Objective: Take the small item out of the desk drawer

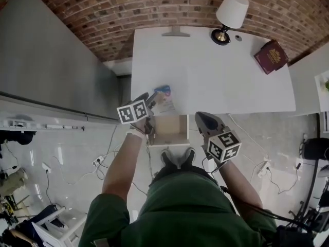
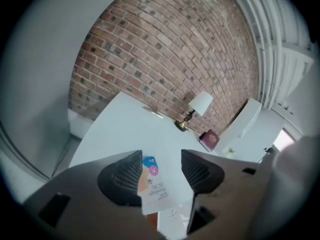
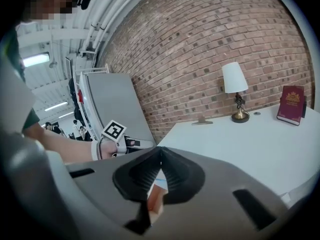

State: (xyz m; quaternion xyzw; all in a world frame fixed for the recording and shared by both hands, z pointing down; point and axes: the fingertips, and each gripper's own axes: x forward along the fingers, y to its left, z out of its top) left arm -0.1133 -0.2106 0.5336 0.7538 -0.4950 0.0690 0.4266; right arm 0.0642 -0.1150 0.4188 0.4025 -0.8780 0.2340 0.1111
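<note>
A small flat packet (image 1: pixel 164 100), white with blue and pink print, lies on the white desk (image 1: pixel 216 76) near its front edge. My left gripper (image 1: pixel 150 99) is just left of it, jaws open. In the left gripper view the packet (image 2: pixel 154 186) shows in the gap of that gripper (image 2: pixel 161 166), its left edge hidden behind the left pad (image 2: pixel 124 176). No pad presses on it. The drawer (image 1: pixel 172 128) stands pulled out below the desk edge, its wooden bottom bare. My right gripper (image 1: pixel 202 119) hovers at the drawer's right side, shut (image 3: pixel 161 152) on nothing.
A table lamp (image 1: pixel 230 14) and a dark red book (image 1: pixel 271 56) stand at the back right of the desk, and a grey bracket (image 1: pixel 176 32) at the back edge. A grey partition (image 1: pixel 51 60) lies to the left. Cables (image 1: pixel 257 163) trail over the floor.
</note>
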